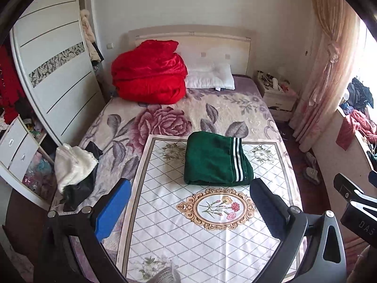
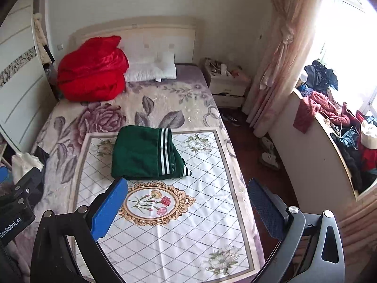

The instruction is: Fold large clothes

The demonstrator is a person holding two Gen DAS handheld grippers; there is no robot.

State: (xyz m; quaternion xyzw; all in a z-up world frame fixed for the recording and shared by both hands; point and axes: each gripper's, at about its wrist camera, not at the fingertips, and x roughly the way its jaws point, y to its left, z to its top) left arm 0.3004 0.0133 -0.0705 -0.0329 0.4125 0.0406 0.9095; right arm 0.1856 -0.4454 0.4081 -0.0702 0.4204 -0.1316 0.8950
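Hovering high over the bed, both grippers empty: left gripper (image 1: pixel 190 207) with blue pads spread as wide as they go, nothing between them; right gripper (image 2: pixel 188 206) spread just as wide, also bare. Down below, folded into a neat rectangle, a green garment with white side stripes (image 1: pixel 215 159), resting on the upper half of the diamond-patterned floral cloth (image 1: pixel 165 235), just above the gold-framed carnation medallion (image 1: pixel 218 208). Looks finished, by the tidy stack and the free tools. Off at the left edge of the floral bedspread (image 1: pixel 165 108), a white fluffy garment (image 1: pixel 73 165) heaped over something black (image 1: pixel 77 191), probably next in line. Further back, a big red quilt bundle (image 1: pixel 149 70) beside a white pillow (image 1: pixel 209 76) against the headboard. Risks from here: swinging low on the way to the white heap and clipping the green stack, undoing those layers; catching only the white piece with the black one tangled beneath, dragging both across; snagging the loose diamond cloth and sliding it, green stack and all, toward the bed edge. Also worth watching: two tools close together, the right one already poking into the left view's right margin, so a crossed reach could knock them together.
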